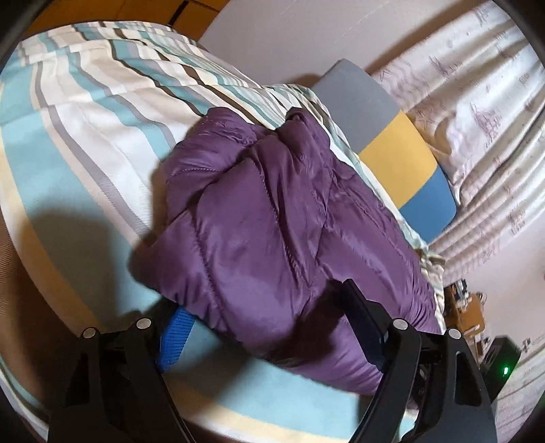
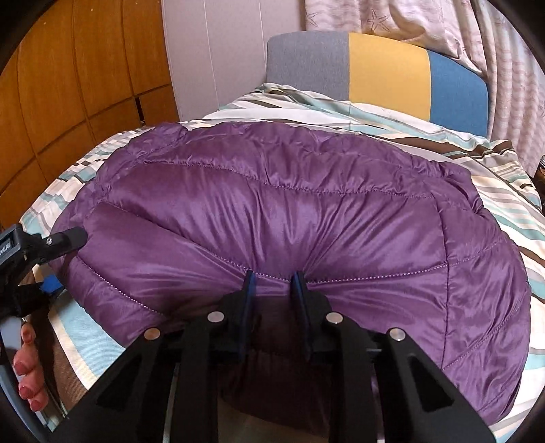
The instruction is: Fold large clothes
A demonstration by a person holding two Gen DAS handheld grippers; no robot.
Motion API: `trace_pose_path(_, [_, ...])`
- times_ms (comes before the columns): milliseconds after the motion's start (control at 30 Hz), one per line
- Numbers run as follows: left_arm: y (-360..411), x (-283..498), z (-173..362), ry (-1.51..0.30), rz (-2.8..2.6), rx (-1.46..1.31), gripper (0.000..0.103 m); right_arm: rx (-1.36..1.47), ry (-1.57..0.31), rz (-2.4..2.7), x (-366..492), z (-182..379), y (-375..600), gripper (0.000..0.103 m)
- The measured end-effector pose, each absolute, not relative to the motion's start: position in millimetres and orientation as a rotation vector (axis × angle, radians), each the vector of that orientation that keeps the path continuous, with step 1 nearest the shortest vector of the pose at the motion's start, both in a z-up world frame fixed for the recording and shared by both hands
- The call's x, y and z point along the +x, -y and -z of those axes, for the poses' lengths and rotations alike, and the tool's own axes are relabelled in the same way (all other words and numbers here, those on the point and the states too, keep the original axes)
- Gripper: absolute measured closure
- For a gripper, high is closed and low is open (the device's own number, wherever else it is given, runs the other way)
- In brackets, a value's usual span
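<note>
While the right gripper (image 2: pixel 274 276) pinches the near edge of the purple quilted jacket (image 2: pixel 289 218) between narrow jaws, the left gripper (image 1: pixel 269 317) straddles the jacket's end with jaws wide, one above and one below. The jacket lies bundled on the striped bed (image 2: pixel 494 177). Beyond stands a grey, yellow and blue headboard (image 2: pixel 385 71).

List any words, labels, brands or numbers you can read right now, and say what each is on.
No text reads in full.
Left gripper: a small white label on its body at the frame's left edge, cut off and blurred, unreadable.
Purple puffer jacket: no label showing.
Curtain: drawn starfish motifs, no words.
</note>
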State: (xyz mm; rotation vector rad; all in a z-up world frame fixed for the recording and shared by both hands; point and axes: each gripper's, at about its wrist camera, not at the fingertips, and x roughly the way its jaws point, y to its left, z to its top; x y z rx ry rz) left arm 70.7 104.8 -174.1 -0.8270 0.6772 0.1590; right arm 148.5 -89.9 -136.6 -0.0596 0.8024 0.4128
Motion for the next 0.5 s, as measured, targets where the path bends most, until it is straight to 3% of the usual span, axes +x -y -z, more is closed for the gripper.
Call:
trace_pose_path(67, [-116, 76, 175, -0.640, -0.175, -0.923, 0.024, -0.055, -0.799, -0.415, 148, 137, 92, 0.081])
trace_pose_path(133, [-129, 81, 179, -0.620, -0.210, -1.015, 0.045, -0.055, -0.796, -0.414, 147, 137, 91, 0.081])
trace_pose_path(233, [-137, 93, 182, -0.624, -0.220, -1.061, 0.063, -0.060, -0.789, -0.412, 145, 136, 90, 0.081])
trace_pose_path(333, [-124, 93, 160, -0.598, -0.245, -0.932, 0.081, -0.065, -0.789, -0.408, 144, 135, 90, 0.081])
trace_pose_path(500, [-85, 92, 106, -0.480, -0.212, -0.629, 0.084, -0.076, -0.789, -0.390, 142, 137, 86, 0.081])
